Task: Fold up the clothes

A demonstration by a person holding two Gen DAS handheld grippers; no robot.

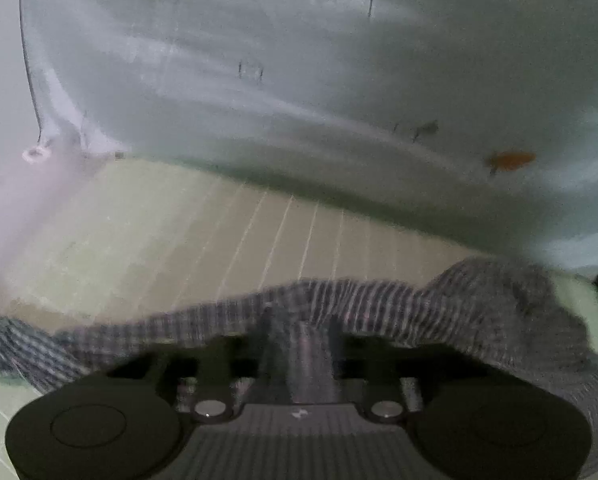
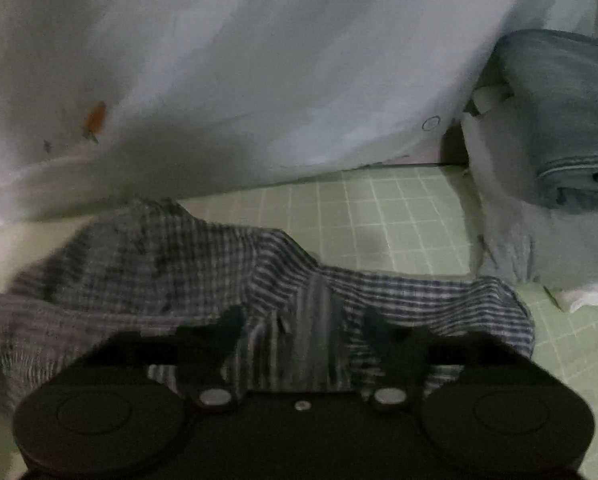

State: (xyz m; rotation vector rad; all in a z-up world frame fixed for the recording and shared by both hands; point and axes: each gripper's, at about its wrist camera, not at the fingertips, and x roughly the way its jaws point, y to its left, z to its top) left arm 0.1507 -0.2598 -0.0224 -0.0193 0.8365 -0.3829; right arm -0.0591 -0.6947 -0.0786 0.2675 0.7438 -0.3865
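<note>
A grey-and-white checked garment [image 1: 379, 304] drapes across the bottom of the left wrist view, its edge bunched between the dark fingers of my left gripper [image 1: 303, 344], which is shut on it. In the right wrist view the same checked garment [image 2: 147, 264] lies spread over the green grid mat [image 2: 379, 216], and my right gripper [image 2: 307, 320] is shut on a fold of it. The fabric hides most of both pairs of fingers. Both views are blurred.
A pale sheet with small orange prints [image 1: 299, 80] hangs as a backdrop behind the mat [image 1: 179, 224]. At the right stands a folded blue-grey towel [image 2: 563, 120] on a stack of pale grey cloth [image 2: 539, 240], with white cloth [image 2: 591, 294] beside it.
</note>
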